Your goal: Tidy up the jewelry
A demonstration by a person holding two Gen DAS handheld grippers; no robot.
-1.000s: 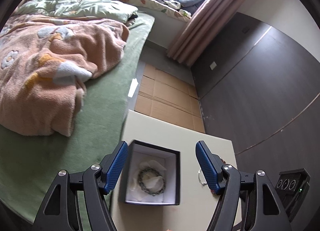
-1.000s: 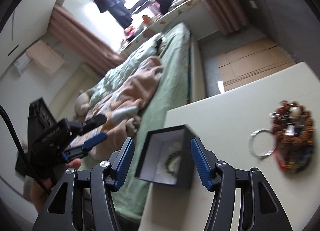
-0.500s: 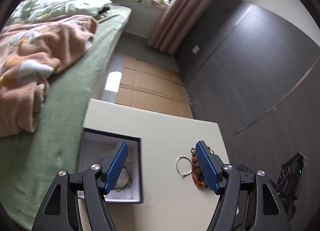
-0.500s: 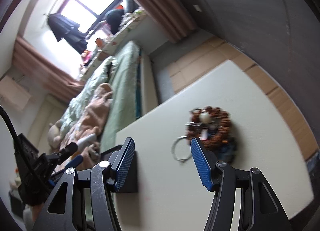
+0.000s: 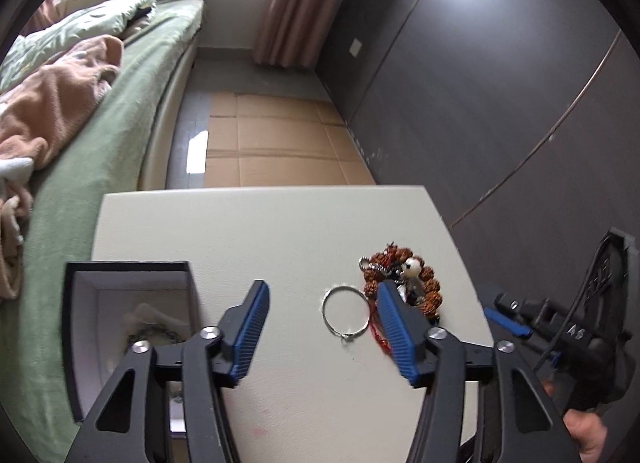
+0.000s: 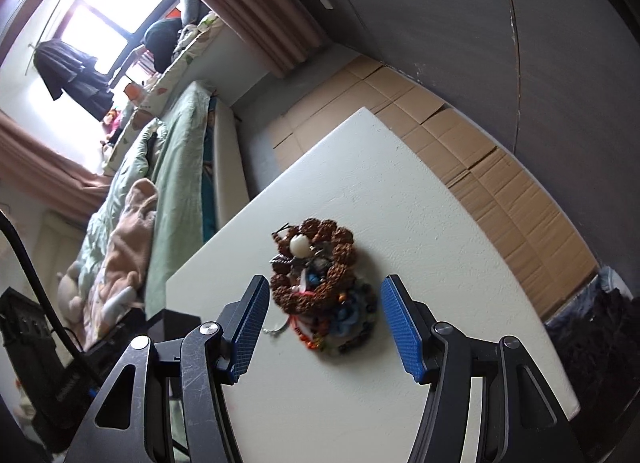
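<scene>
The left tongs (image 5: 320,327) hang over the pale table (image 5: 248,231) with their blue ribbed pads closing, and a thin silver ring (image 5: 345,315) lies flat on the tabletop in the gap between them, touched by neither pad. Just right of the ring, partly behind the right-hand pad, sits a heap of beaded bracelets (image 5: 404,275): knobbly brown beads, one round cream bead, red thread trailing out at the near side. The right tongs (image 6: 322,323) stand partly open and grip nothing, their pads on either side of the same heap (image 6: 320,275), which from this view also shows blue and dark beads at its near edge; whether the pads touch it cannot be told. To the left on the table stands an open black box (image 5: 80,327) with a white lining and a dark beaded bracelet (image 5: 154,333) inside, half hidden by the left tongs' frame. Beyond the table lie flattened cardboard sheets (image 5: 272,143) on the floor, a bed (image 5: 108,131) with a green cover and a fuzzy peach blanket (image 5: 52,103), pink curtains and a dark panelled wall.
</scene>
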